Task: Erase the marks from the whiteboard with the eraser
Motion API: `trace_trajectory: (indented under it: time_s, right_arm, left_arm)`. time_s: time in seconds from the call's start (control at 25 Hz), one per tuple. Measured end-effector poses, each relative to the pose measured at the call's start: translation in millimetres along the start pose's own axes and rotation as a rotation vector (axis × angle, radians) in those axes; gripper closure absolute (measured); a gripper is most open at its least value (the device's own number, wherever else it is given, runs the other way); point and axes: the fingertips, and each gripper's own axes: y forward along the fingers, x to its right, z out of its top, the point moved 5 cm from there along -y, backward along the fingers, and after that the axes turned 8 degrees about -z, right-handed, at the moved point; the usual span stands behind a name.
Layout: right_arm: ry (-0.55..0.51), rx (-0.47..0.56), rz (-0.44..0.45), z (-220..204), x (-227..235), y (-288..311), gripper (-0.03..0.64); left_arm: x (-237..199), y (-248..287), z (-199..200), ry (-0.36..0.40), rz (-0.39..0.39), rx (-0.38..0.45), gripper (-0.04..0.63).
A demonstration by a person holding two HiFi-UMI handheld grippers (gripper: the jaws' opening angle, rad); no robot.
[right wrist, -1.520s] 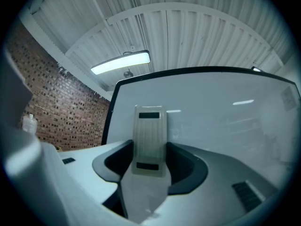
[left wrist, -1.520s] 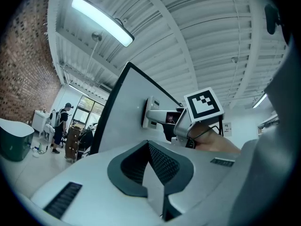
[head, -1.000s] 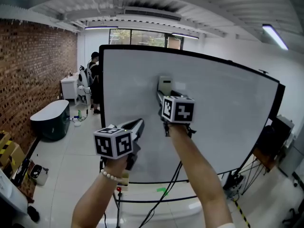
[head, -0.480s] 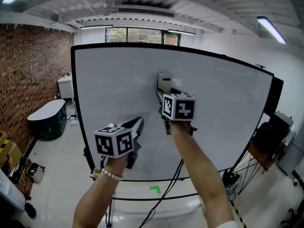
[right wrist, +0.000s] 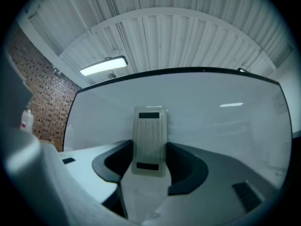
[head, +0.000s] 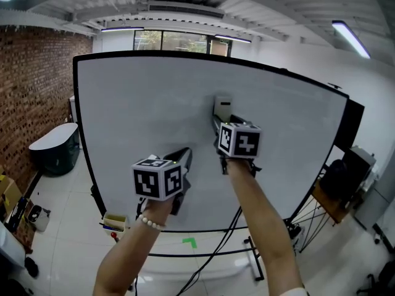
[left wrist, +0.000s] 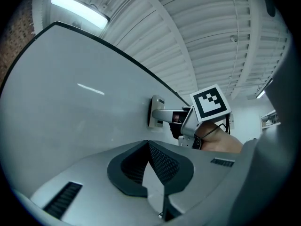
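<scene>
A large whiteboard in a black frame fills the head view; I make out no clear marks on it. A pale ribbed eraser lies flat against the board near its middle, and my right gripper is shut on it. The right gripper view shows the eraser upright between the dark pads of the right gripper, with the whiteboard behind. My left gripper hovers lower left of the eraser, close to the board, shut and empty. In the left gripper view, the left gripper has its tips together, and the eraser shows beyond.
A brick wall and a dark rounded tub stand at the left. A small box, cables and a green tape mark lie on the floor under the board's stand. Dark equipment sits at the right.
The right gripper has slid the eraser rightward along the board, from left of its middle to about its middle. The left gripper followed alongside. A person behind the board's left edge is out of sight now.
</scene>
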Motion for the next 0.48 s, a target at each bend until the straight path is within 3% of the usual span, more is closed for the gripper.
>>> trace_trajectory:
  time_s: [0.28,0.48]
  right_arm:
    - [0.016,0.007,-0.094,-2.6,54.0,-2.5,0.367]
    - [0.016,0.013,-0.105,-6.8,97.6,-3.6,0.367]
  left_arm:
    - [16.8,34.6,-4.9,0.013,-0.093,-0.029,0.606]
    - [33.3,54.9,-19.0,0.026,-0.145,-0.055,0.606]
